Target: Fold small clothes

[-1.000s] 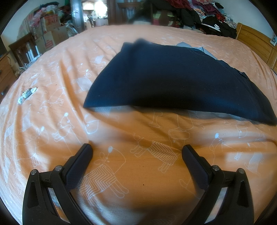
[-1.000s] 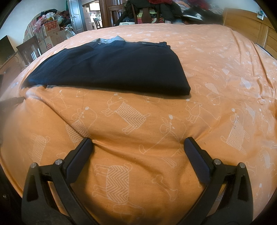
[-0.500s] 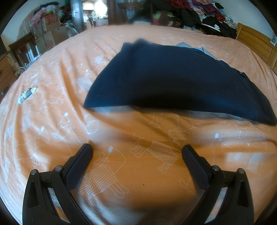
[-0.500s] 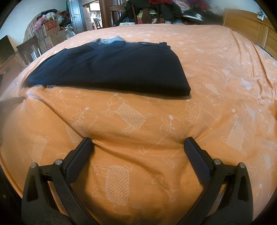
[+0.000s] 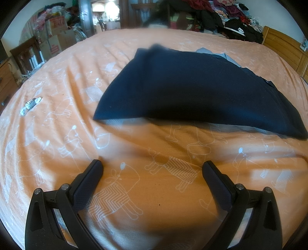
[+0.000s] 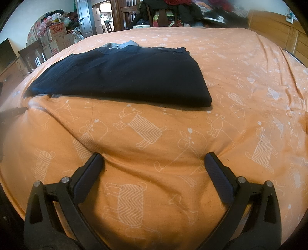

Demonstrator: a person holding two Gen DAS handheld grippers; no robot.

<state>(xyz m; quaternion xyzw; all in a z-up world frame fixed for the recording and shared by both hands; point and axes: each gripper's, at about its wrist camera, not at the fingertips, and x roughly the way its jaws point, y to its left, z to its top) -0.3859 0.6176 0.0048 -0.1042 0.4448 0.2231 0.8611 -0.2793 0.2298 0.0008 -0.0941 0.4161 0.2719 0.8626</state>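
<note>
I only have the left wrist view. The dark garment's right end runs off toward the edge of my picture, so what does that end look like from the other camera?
Observer: In the right wrist view the navy garment ends in a squared folded corner lying flat on the orange bedspread.
Operator: Is the right gripper holding anything?
Observer: No. The right gripper is open, short of the garment, with only bedspread between its fingers.
Operator: Anything beside that corner?
Observer: Just bare bedspread out to the wooden headboard.

a lived-in home bedroom: orange-sheeted bed (image 6: pixel 231 57), wooden headboard (image 6: pixel 269 25), heaped clothes (image 5: pixel 231 17).
</note>
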